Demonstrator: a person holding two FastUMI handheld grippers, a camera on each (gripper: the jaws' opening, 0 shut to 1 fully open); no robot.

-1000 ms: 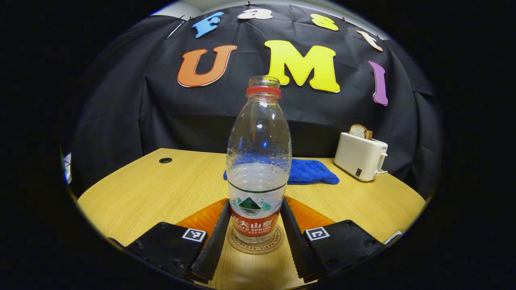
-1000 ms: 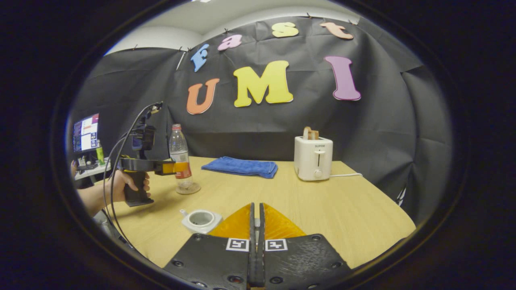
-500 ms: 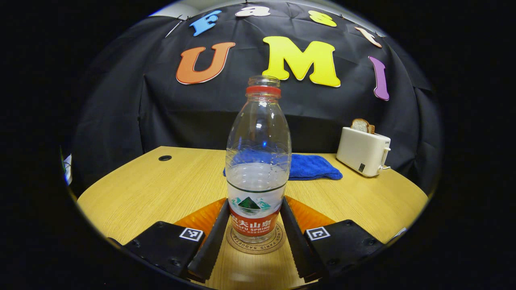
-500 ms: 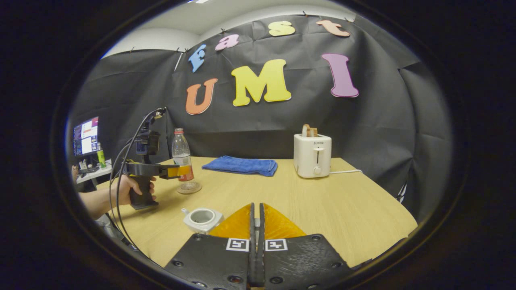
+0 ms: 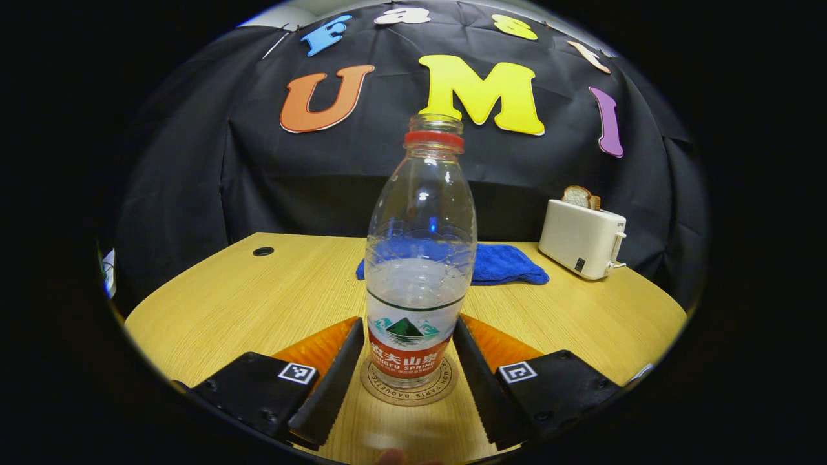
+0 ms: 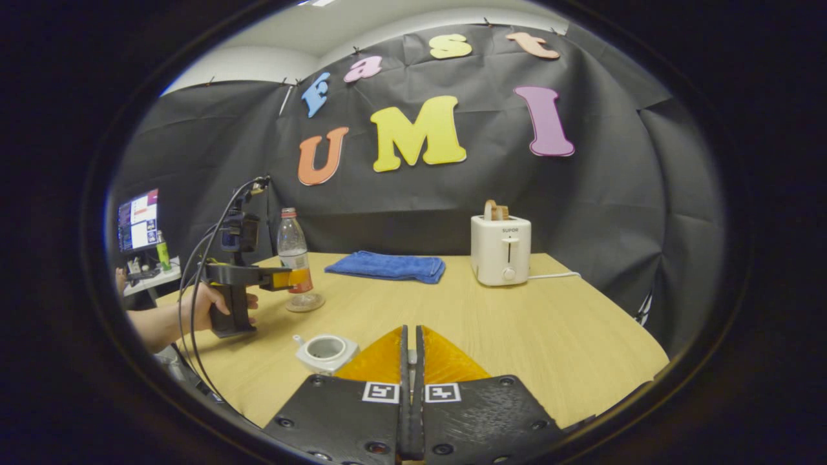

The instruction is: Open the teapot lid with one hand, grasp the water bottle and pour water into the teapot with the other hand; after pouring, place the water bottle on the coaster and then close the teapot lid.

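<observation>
Water bottle (image 5: 420,258): uncapped, upright, part full of water; stands on the coaster, between the left gripper's fingers; seen farther off in the right gripper view (image 6: 294,255).
Coaster (image 5: 408,386): round, flat on the table, under the bottle's base.
Left gripper (image 5: 406,381): fingers spread to either side of the bottle's lower label; a narrow gap shows on each side, so they flank it without pressing. In the right gripper view (image 6: 284,279) it is level at the bottle's label.
Hand (image 6: 210,307): holds the left gripper's handle at the table's left edge; cables run up from the tool.
Right gripper (image 6: 411,381): fingers pressed together on a small pale thing between them, too little of it visible to name.
Teapot (image 6: 325,352): white, low, mouth open with no lid on it; on the table just left of the right gripper's fingers, well apart from the bottle.
Table (image 5: 258,303): light wood, with a round hole near the far left corner.
Blue cloth (image 5: 504,265): folded, behind the bottle.
Toaster (image 6: 501,250): white, with bread in the slot, far right of the table.
Monitor (image 6: 137,219): lit, beyond the table's left edge.
</observation>
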